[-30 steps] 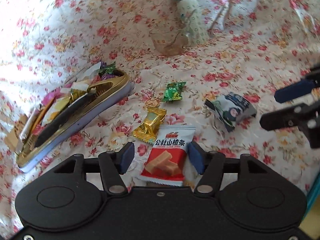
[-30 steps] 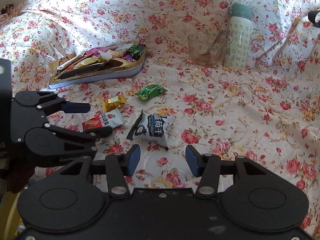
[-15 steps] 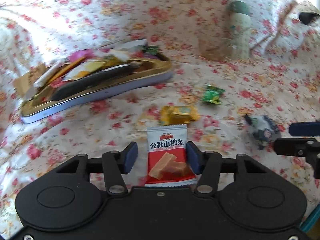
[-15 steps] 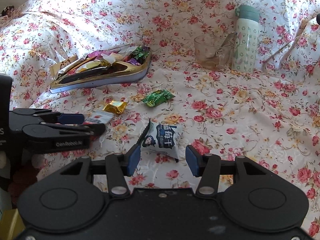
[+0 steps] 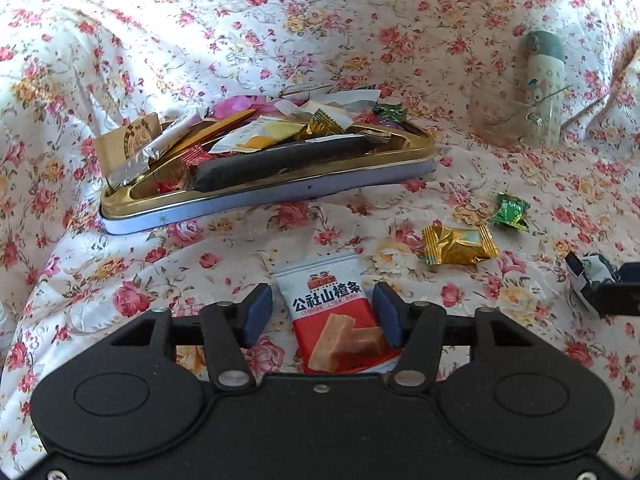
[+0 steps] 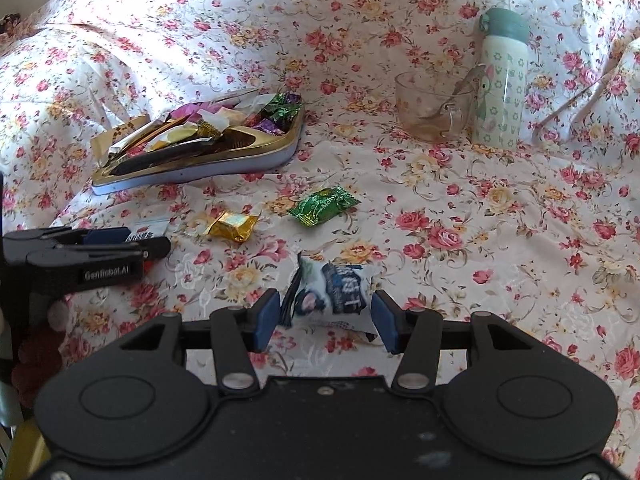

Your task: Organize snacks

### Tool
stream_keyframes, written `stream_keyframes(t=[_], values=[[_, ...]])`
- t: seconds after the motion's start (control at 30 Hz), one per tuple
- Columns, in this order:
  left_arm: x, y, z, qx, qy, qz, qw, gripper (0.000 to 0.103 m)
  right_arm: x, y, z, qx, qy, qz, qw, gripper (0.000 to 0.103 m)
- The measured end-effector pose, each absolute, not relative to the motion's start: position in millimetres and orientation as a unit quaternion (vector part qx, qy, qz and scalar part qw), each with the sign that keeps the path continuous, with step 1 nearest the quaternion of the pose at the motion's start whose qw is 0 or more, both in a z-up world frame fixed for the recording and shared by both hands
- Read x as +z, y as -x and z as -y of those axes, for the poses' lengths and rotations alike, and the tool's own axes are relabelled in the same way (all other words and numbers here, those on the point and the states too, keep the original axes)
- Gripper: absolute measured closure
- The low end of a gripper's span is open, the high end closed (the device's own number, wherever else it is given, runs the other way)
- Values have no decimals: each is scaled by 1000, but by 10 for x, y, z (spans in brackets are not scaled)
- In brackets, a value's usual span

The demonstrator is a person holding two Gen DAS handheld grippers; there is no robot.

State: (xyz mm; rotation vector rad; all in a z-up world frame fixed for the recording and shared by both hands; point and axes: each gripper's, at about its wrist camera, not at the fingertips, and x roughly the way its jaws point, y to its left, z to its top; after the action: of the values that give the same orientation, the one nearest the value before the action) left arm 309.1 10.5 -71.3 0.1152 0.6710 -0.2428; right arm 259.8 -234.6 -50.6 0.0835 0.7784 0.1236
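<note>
Both our grippers have advanced until each straddles a snack. Left gripper (image 5: 322, 320): jaws just eased apart, open around the red packet (image 5: 336, 320) on the cloth (image 5: 240, 20). Right gripper (image 6: 326, 322): open around the blue-white packet (image 6: 332, 288). We centre each packet, close squarely, then carry to the tin (image 5: 280, 196).

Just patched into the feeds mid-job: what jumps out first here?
The gold-rimmed tin, heaped with wrapped snacks, sits at the back left on the floral cloth. In front of it each hand-held gripper straddles a loose packet: the left hand-held gripper brackets the red-and-white packet, the right hand-held gripper the blue-and-white packet. Neither looks clamped yet.
</note>
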Motion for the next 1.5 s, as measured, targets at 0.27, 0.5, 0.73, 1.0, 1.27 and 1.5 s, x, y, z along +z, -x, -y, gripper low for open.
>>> stream_keyframes(t=[0.27,0.5,0.73,1.0,1.27,1.5], values=[[-721,-3073,-113,-121,-55,-324,937,40,-598,-2705,2283,37,-51,-386,920,49],[-724,-3072,-106,-119,-55,-324,937,40,-665,-2675,2258,9,-64,-374,925,49],[-727,-3072,-102,-117,-55,-323,938,40,-649,-2698,2405,-2,-132,-375,918,51],[-726,-3078,-105,-115,-56,-322,938,39,-598,-2573,2589,-1,-241,-393,888,49],[-727,-3077,-106,-113,-56,-322,938,38,-311,-2317,2361,42,-100,-362,926,49],[-728,-3077,-105,-113,-56,-322,938,38,-355,-2520,2213,76,66,-346,933,47]])
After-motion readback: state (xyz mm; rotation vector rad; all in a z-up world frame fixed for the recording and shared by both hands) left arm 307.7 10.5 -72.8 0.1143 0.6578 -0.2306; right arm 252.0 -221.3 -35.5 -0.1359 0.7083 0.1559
